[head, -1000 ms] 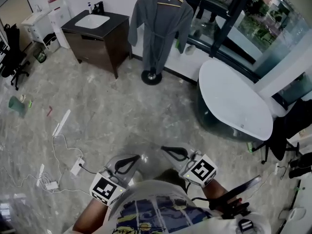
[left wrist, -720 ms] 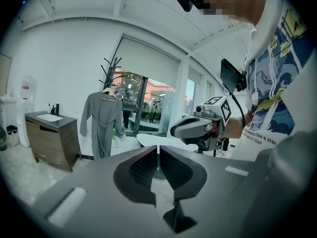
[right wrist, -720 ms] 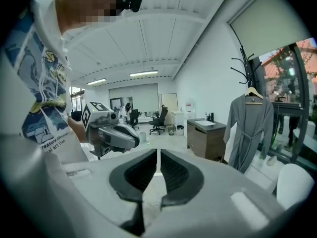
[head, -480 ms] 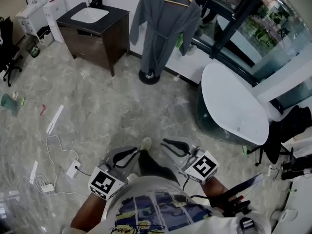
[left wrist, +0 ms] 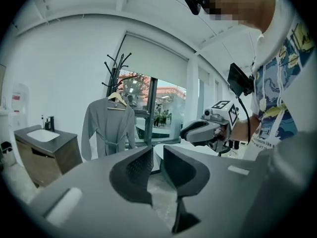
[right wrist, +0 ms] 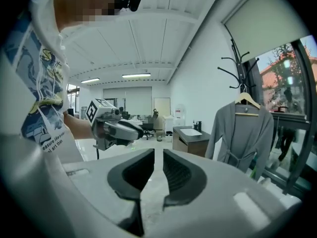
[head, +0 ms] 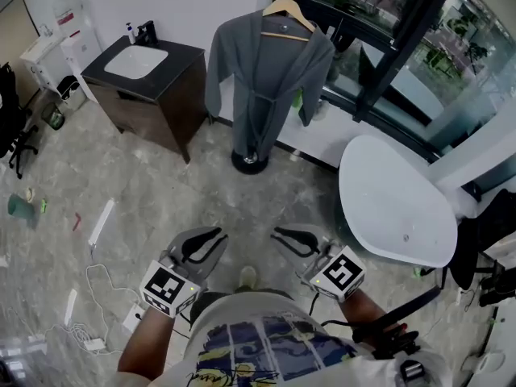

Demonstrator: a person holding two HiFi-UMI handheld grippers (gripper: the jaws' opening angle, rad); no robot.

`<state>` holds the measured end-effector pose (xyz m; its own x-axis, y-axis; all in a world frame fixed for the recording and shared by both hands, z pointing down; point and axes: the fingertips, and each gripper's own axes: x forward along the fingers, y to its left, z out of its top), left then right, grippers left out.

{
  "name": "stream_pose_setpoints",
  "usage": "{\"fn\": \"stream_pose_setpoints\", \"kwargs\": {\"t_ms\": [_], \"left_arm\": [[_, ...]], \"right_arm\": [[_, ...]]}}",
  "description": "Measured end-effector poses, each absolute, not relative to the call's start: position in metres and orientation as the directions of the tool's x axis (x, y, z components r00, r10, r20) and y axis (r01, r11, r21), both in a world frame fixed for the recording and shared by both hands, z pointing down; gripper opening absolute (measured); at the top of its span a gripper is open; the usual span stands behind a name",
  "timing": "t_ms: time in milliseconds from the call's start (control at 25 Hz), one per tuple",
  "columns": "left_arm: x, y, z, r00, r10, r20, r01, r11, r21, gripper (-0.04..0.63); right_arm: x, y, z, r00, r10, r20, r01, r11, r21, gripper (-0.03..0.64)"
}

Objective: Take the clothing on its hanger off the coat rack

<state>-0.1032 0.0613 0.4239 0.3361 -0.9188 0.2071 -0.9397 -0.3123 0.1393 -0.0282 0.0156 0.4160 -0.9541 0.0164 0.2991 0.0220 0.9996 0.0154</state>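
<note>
Clothing, a grey robe [head: 266, 79] on a wooden hanger [head: 284, 10], hung on the coat rack [left wrist: 118, 66], whose round base [head: 250, 161] stood at the far edge of the marbled grey floor [head: 161, 192], against the white wall and beside the glazed window front. A dark vanity [head: 161, 95] with a white sink stood at its left, and a white round tabletop [head: 395, 200] at its right. White cables [head: 97, 297] and a pale strip [head: 101, 220] lay toward the floor's left edge, well apart from the rack. The left tongs [head: 211, 239] had just been opening, a narrow gap with nothing in it. The right tongs [head: 282, 235] stood slightly parted, also empty, both well short of the robe.
</note>
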Motion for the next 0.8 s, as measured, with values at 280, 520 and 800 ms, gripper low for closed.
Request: {"fn": "stream_pose_setpoints", "kwargs": {"t_ms": [280, 520, 800], "left_arm": [[-0.186, -0.066, 0.403, 0.382, -0.898, 0.217, -0.924, -0.378, 0.061, 0.105], [-0.283, -0.19, 0.389, 0.42, -0.872, 0.252, -0.894, -0.446, -0.051, 0.161], [-0.381, -0.343, 0.335, 0.431, -0.864, 0.261, -0.844, -0.488, -0.221, 0.204]], "right_arm": [[-0.042, -0.067, 0.432, -0.941, -0.076, 0.329, -0.09, 0.996, -0.027, 0.079], [-0.057, -0.128, 0.445, -0.905, -0.206, 0.372, -0.233, 0.972, -0.028, 0.098], [-0.09, -0.175, 0.444, -0.848, -0.371, 0.379, -0.415, 0.909, -0.04, 0.1]]}}
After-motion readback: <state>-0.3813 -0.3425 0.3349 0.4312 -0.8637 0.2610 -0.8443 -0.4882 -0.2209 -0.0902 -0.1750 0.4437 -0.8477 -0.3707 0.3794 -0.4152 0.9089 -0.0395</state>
